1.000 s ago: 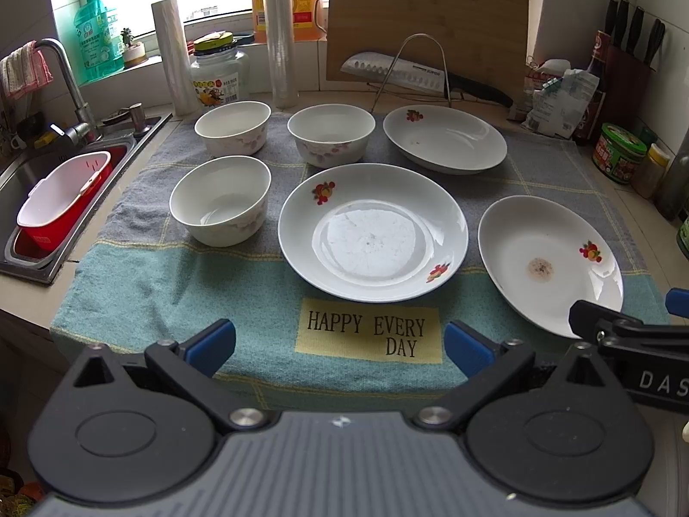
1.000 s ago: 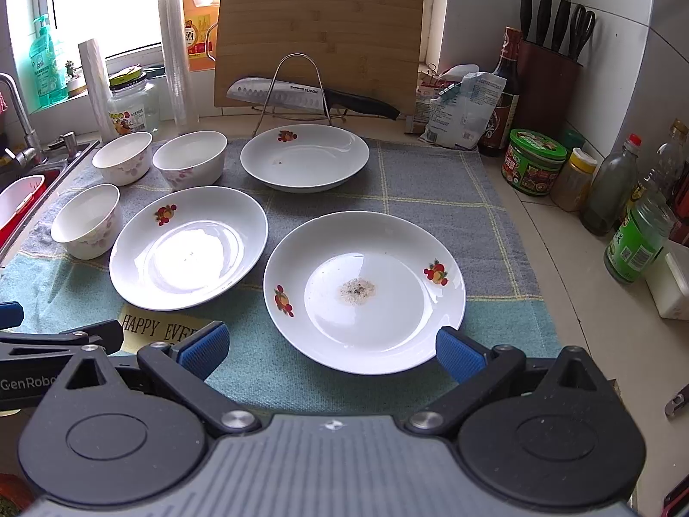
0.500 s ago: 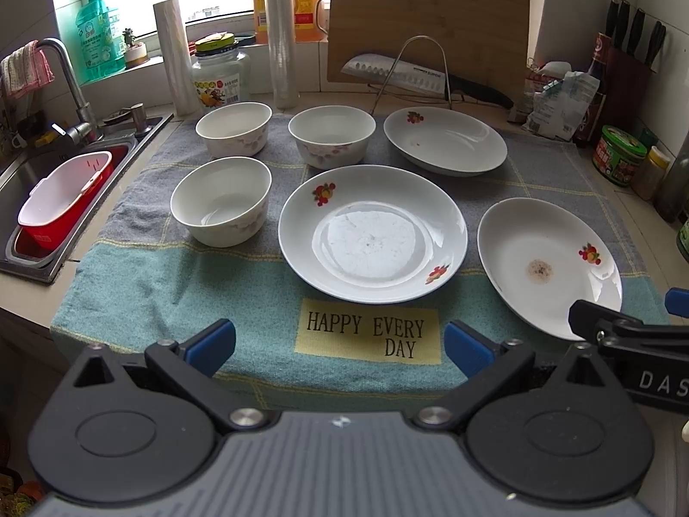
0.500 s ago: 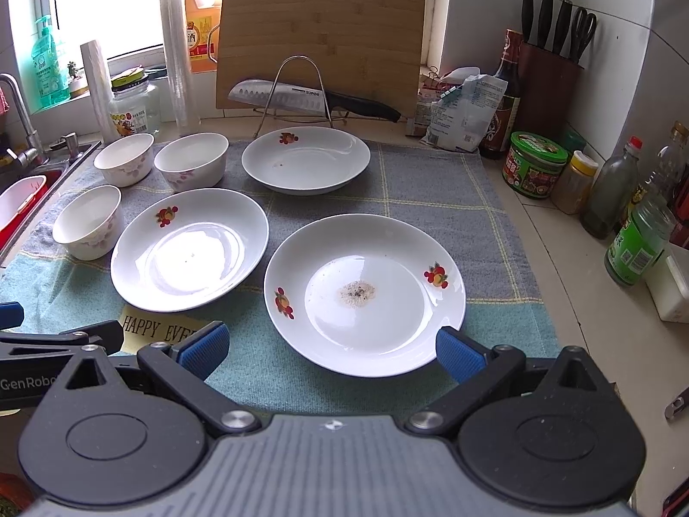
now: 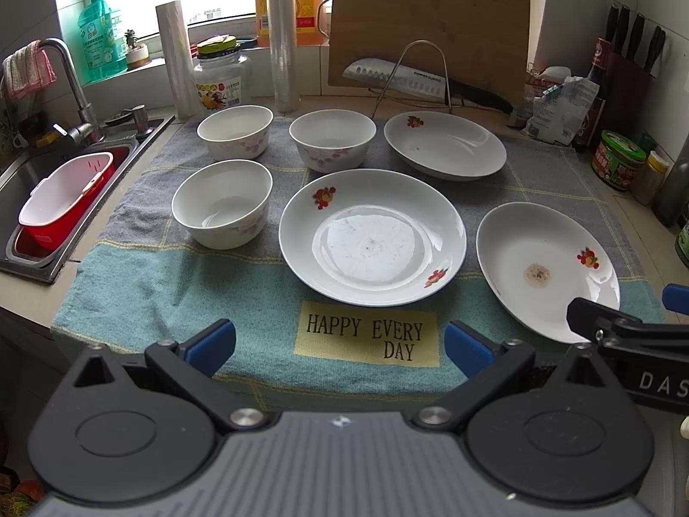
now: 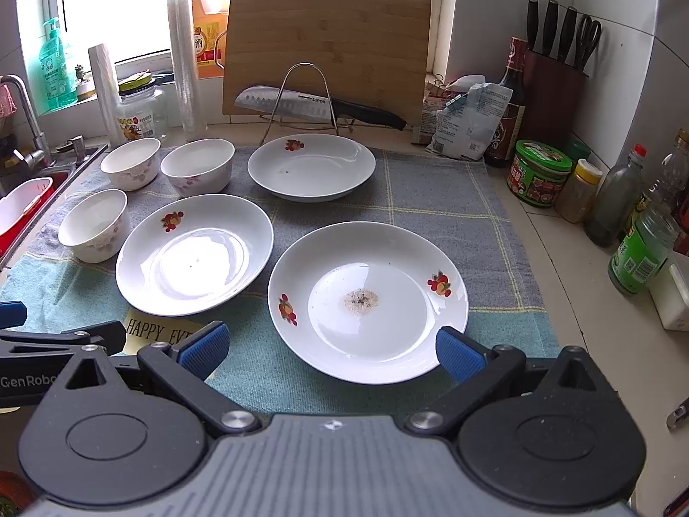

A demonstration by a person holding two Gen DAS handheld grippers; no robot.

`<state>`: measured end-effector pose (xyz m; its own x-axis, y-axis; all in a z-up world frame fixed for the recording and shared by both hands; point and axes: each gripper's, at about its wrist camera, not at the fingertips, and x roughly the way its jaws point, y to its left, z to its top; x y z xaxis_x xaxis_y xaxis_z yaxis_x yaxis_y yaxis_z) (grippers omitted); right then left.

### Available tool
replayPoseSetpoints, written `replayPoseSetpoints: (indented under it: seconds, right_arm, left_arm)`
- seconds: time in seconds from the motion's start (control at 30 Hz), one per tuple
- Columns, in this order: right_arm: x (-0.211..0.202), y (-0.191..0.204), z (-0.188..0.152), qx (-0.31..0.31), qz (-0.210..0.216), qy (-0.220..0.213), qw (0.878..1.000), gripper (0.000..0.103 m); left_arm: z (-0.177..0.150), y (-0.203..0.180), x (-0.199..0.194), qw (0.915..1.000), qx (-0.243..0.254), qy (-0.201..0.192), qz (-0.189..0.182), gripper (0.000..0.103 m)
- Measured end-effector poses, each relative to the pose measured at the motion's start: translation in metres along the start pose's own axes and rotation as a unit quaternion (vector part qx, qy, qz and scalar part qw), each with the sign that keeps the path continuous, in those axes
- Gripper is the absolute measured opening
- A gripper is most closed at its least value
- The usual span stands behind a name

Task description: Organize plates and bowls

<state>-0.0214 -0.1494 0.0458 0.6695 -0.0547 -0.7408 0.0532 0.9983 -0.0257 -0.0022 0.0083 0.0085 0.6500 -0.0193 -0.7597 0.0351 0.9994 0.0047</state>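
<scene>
Worktop point(image 6: 572, 301), kitchen: carries a towel point(image 5: 172, 297) with a patch reading "HAPPY EVERY DAY" point(image 5: 366, 338).
Cutting board point(image 6: 329, 47), upright at the back; knife point(image 6: 301, 105) marked "SUPOR" on a wire stand before it.
Plates, three, white with fruit motif, on the towel: centre plate point(image 5: 372, 237); soiled plate point(image 6: 368, 301) to its right, crumbs at its middle; rear plate point(image 6: 312, 168).
Bowls, three, white: near bowl point(image 5: 221, 209), left of the centre plate; two rear bowls point(image 5: 234, 131) point(image 5: 331, 140).
Jar labels: too blurred to read.
Left hand-held gripper point(image 5: 340, 347), "GenRobo…" on its side: fingers spread wide, empty, over the towel's near edge.
Right hand-held gripper point(image 6: 329, 347), "DAS…": spread, empty, straddling the soiled plate's near rim, contact unclear.
</scene>
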Motion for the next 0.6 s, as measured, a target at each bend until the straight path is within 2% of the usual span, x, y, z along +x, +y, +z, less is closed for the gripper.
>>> replayPoseSetpoints:
  seconds: [0.33, 0.6]
  right_arm:
    - [-0.002, -0.006, 0.001, -0.018, 0.008, -0.023, 1.0, 0.103]
    - [-0.006, -0.029, -0.003, -0.036, 0.023, -0.069, 0.997, 0.103]
  left_arm:
    - [0.002, 0.001, -0.001, 0.9996, -0.015, -0.012, -0.022, 0.102]
    - [0.005, 0.003, -0.004, 0.9979, 0.003, -0.043, -0.048, 0.102]
